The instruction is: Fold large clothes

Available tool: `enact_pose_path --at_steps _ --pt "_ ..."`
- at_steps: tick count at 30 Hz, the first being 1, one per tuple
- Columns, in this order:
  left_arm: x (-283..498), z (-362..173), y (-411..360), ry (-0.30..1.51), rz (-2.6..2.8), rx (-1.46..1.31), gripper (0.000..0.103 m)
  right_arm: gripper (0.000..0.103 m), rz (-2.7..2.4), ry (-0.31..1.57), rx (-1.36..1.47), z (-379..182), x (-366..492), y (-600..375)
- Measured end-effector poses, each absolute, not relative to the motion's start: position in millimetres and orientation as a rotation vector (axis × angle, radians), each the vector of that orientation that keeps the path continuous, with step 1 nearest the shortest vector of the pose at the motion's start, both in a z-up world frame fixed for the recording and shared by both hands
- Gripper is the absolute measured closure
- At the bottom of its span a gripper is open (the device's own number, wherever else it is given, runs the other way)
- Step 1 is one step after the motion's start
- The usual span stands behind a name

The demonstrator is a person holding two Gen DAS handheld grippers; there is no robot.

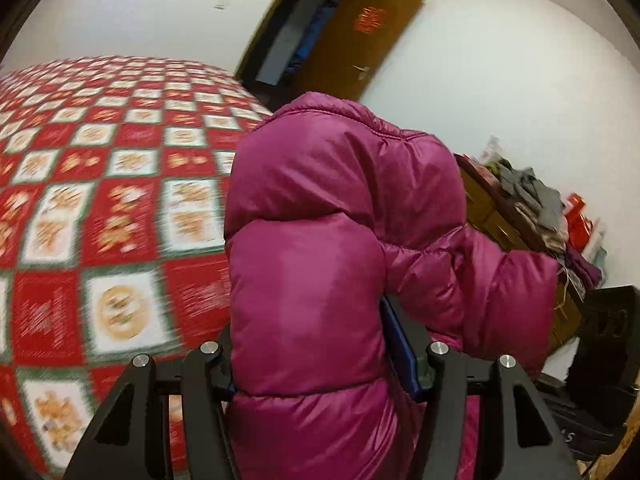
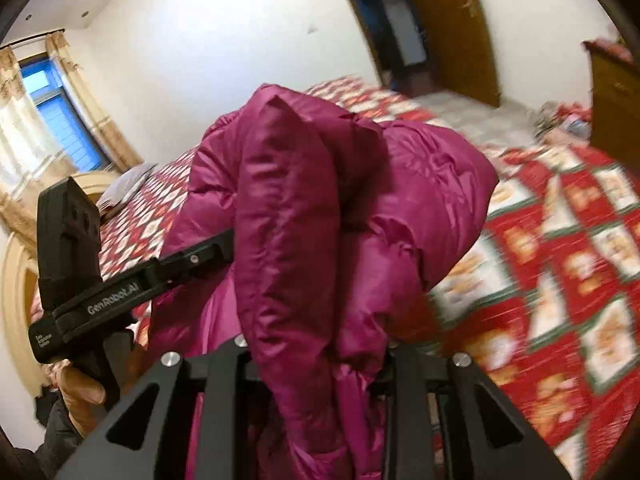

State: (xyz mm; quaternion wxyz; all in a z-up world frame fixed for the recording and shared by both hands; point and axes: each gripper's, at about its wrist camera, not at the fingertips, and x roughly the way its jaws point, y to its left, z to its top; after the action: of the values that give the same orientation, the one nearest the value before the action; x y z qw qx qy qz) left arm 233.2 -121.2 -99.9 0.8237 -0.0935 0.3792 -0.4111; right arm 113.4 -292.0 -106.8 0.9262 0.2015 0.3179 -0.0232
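Magenta jacket: a puffy quilted jacket (image 1: 320,240) is bunched up and lifted above the bed, hanging between both grippers.
Left gripper pose: the left gripper (image 1: 320,364) points forward over the bed, and a thick padded fold fills the gap between its fingers (a blue pad (image 1: 400,344) shows on the right side of the fold).
Left gripper state: clamped on the jacket, the fabric bulging out above and below the jaws.
Right gripper pose: the right gripper (image 2: 320,356) tilts toward the bed, with a long ridge of the jacket (image 2: 304,216) rising straight out from between its fingers.
Right gripper state: clenched on the jacket.
Other view of left gripper: seen from the right wrist camera, the left gripper (image 2: 224,246) reaches in from the left, its tip buried in the fabric; a hand (image 2: 80,388) holds its handle.
Bed: a red, white and green checked bedspread (image 1: 100,200) lies under the jacket.
Room: a brown door (image 1: 360,40) stands open in the white wall.
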Motion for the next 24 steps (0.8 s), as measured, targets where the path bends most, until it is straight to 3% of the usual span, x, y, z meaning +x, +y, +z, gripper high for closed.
enact_pose_path --at_steps 8,18,22,24 --pt "242 -97 -198 0.816 -0.902 -0.095 0.045 0.074 -0.18 0.643 0.39 -108 129 -346" --pt "284 -152 -237 0.905 -0.681 0.061 0.045 0.074 -0.175 0.774 0.43 -169 190 -373" --pt "287 -163 -239 0.903 -0.652 0.079 0.043 0.059 -0.19 0.778 0.503 -174 184 -383" --pt "284 -165 -242 0.889 -0.643 0.101 0.042 0.057 -0.202 0.757 0.572 -167 170 -393"
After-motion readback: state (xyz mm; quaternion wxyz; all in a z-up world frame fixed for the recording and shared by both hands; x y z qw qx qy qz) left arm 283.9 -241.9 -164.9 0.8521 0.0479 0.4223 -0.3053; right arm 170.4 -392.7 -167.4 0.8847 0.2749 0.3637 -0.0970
